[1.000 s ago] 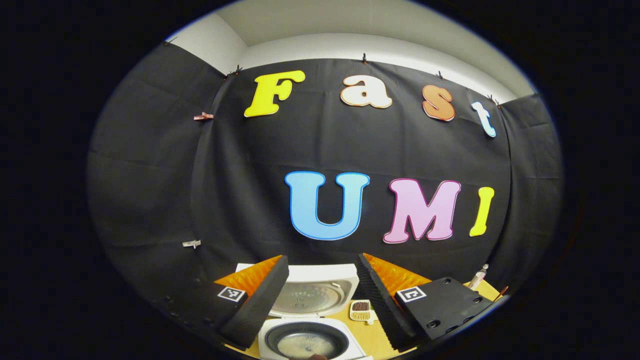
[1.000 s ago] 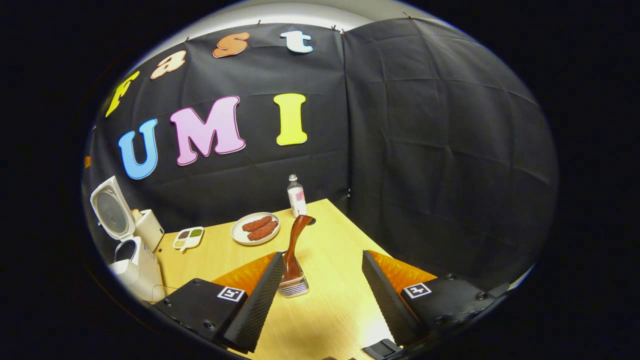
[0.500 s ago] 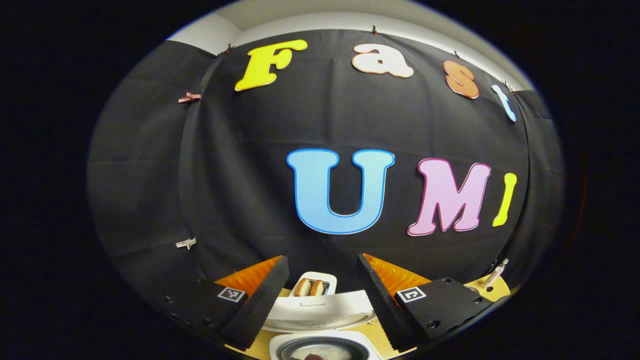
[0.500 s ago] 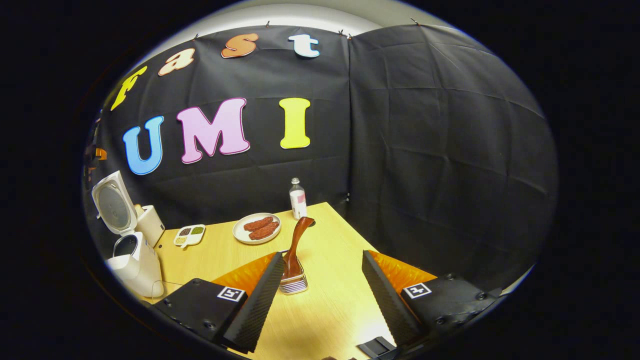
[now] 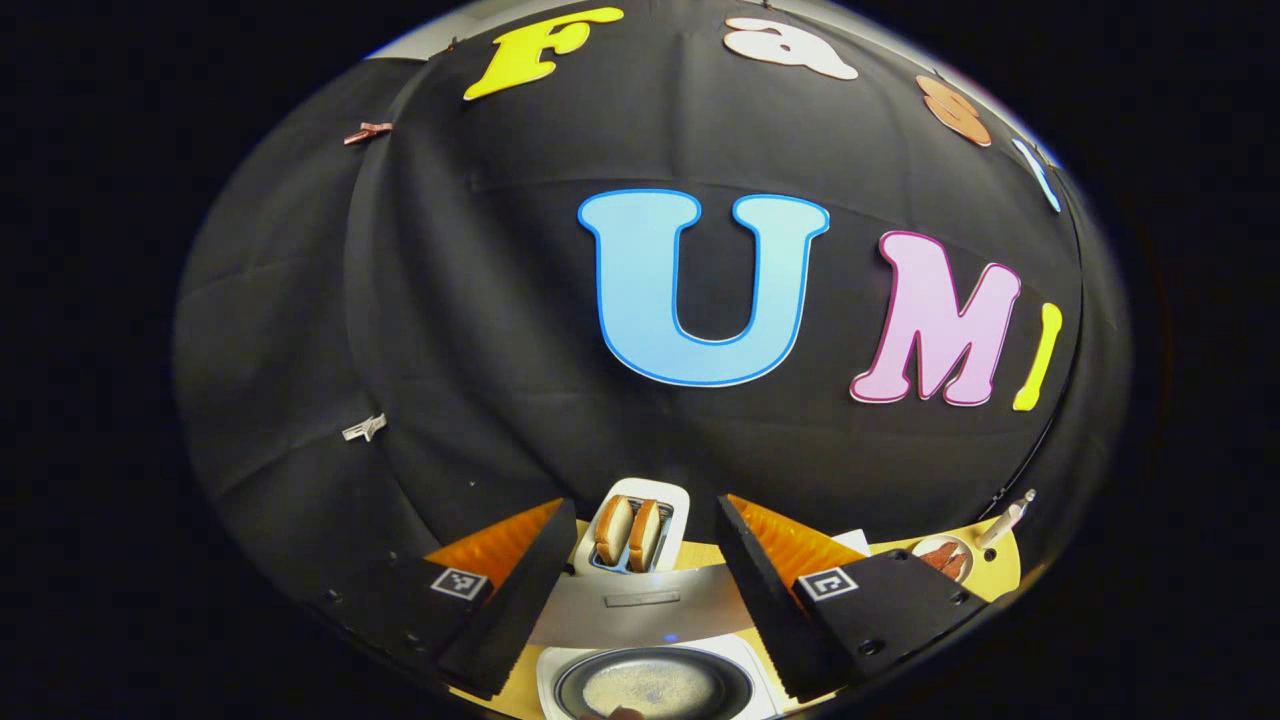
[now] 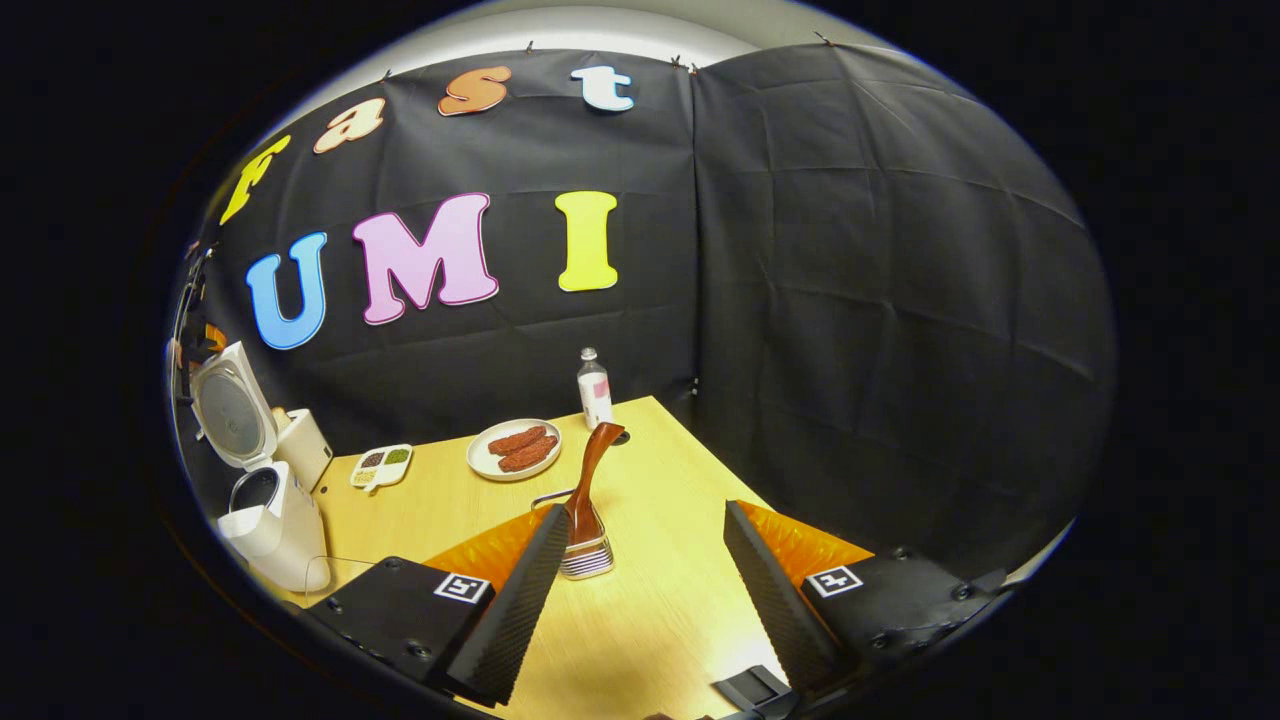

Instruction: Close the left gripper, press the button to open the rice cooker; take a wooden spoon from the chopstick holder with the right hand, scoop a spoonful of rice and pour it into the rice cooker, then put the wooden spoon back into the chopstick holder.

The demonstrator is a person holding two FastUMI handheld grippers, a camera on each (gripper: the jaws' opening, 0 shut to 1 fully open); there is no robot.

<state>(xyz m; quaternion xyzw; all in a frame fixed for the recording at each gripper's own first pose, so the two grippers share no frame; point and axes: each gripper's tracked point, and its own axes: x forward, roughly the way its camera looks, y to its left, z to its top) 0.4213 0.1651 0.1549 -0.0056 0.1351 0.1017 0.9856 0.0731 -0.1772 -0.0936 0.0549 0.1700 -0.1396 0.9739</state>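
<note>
With both tongs (image 5: 640, 590) (image 6: 640, 590) gaping empty, the wooden spoon (image 6: 588, 480) could topple its chopstick holder (image 6: 586, 556) if grabbed off-centre.

Rice cooker (image 6: 270, 520): white body, standing near the left edge of the worktop (image 6: 650, 620). Lid (image 6: 232, 415) open, raised upright on its rear hinge, with its round metallic inner face exposed. In the left gripper view the inner pot (image 5: 655, 688) is dark-walled and holds a pale layer at the bottom; the lid (image 5: 640, 605) is seen edge-on behind it.

Wooden spoon (image 6: 590, 480): dark reddish-brown, glossy, standing upright with a slight tilt in the chopstick holder (image 6: 585, 560); its broad end points up.

Chopstick holder: small, ribbed, metallic, standing towards the middle of the worktop, well apart from the rice cooker.
</note>
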